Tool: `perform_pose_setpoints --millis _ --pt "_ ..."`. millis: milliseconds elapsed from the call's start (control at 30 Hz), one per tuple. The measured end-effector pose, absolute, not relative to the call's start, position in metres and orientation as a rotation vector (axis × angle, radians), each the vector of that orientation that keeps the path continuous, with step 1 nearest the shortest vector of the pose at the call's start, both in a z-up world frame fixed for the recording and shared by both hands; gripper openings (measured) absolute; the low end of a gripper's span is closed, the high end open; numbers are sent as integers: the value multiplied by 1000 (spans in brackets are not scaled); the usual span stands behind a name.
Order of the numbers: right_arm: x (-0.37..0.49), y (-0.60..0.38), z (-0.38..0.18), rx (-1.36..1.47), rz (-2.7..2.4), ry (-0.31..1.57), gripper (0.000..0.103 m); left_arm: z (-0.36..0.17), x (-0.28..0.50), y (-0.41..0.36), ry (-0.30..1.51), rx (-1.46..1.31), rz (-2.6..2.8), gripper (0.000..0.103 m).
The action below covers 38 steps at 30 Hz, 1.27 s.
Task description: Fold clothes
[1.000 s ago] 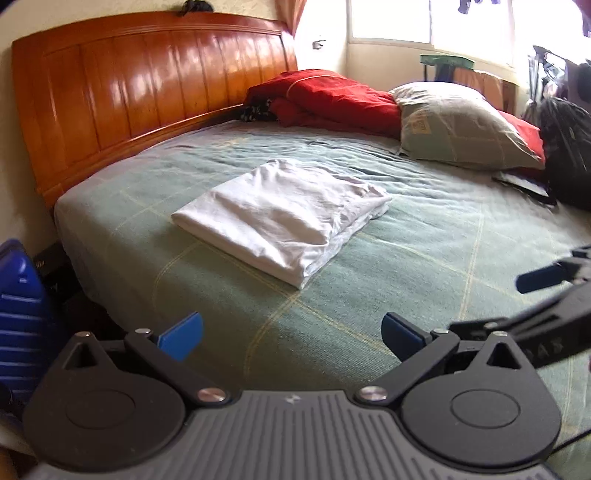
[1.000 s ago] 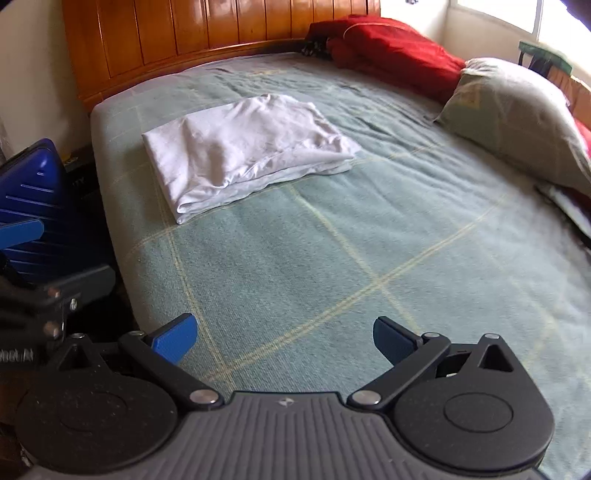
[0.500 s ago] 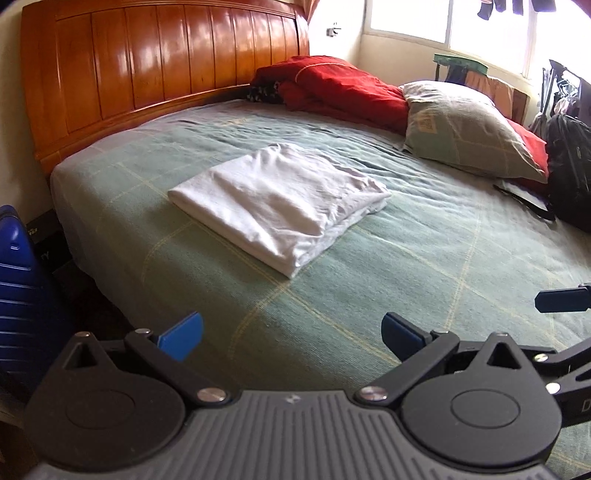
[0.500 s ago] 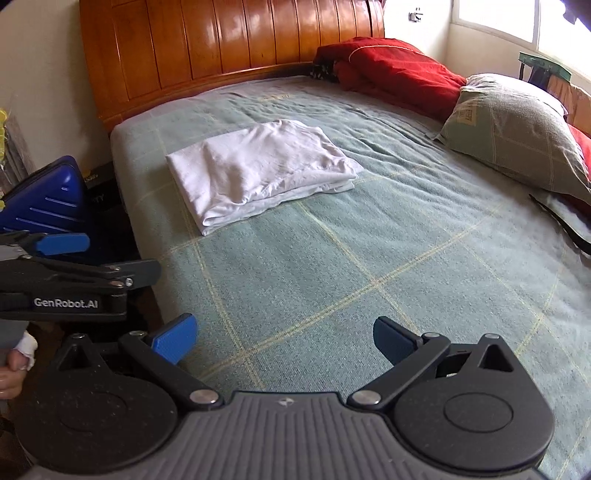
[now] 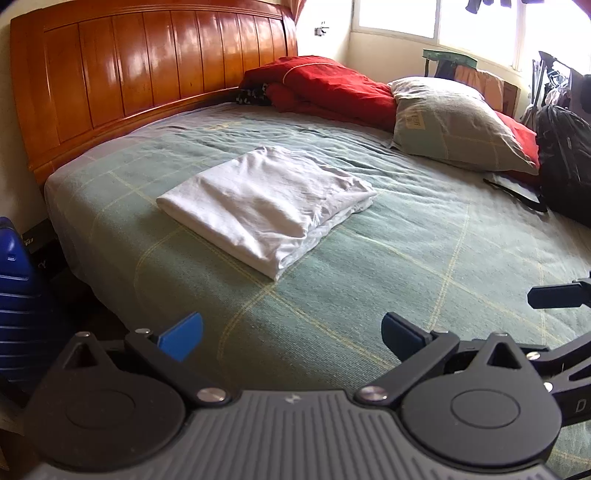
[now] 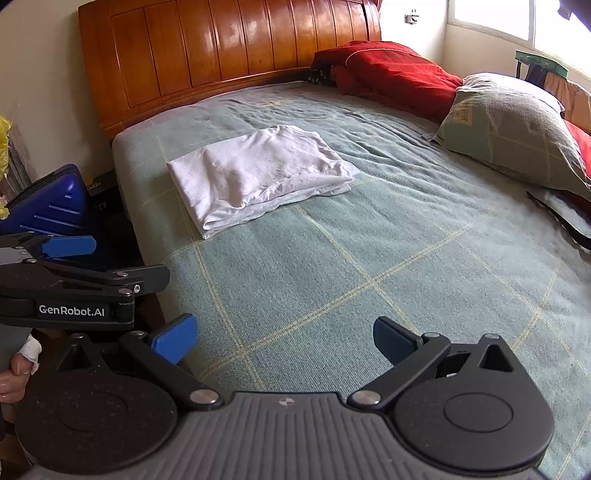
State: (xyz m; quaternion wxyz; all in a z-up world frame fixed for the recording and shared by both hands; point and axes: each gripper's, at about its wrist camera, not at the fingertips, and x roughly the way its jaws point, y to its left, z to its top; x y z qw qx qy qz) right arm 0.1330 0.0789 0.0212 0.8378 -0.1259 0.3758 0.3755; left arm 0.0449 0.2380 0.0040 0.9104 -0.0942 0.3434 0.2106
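White folded garment [image 5: 266, 206] lies on bed [image 5: 424, 251]; both claws [image 5: 291, 332] [image 6: 284, 338] wide, empty

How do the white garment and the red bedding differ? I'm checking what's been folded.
The white garment lies folded flat in a neat rectangle mid-bed; the red bedding sits bunched in a heap against the headboard. The garment is thin; the bedding looks bulkier. Both rest on the green bedspread, untouched by either gripper.

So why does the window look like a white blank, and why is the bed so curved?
Left wrist view: the window is blown out by daylight, with glare streaks on the headboard. Both views: the fisheye lens bows the bed; the white folded garment stays sharp.
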Motion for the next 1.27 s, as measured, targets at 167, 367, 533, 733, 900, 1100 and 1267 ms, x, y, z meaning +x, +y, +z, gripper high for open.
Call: perform_pose_setpoints --millis 167,367,533,733,900,1100,1267 --pt "133 77 22 -257 800 796 103 4 47 236 712 -187 426 102" --pt "133 76 23 -254 799 793 103 4 48 235 718 -182 420 102" --pt "133 77 24 -254 799 791 103 5 49 234 720 -177 418 102" --pt "133 77 25 -255 800 788 103 5 49 234 723 -176 412 102" --pt "133 77 25 -254 800 788 103 4 49 235 729 -180 416 102" --pt "133 77 25 -256 802 788 103 5 49 234 728 -175 411 102" --pt "133 77 26 -257 801 787 103 6 49 232 727 -169 403 102"
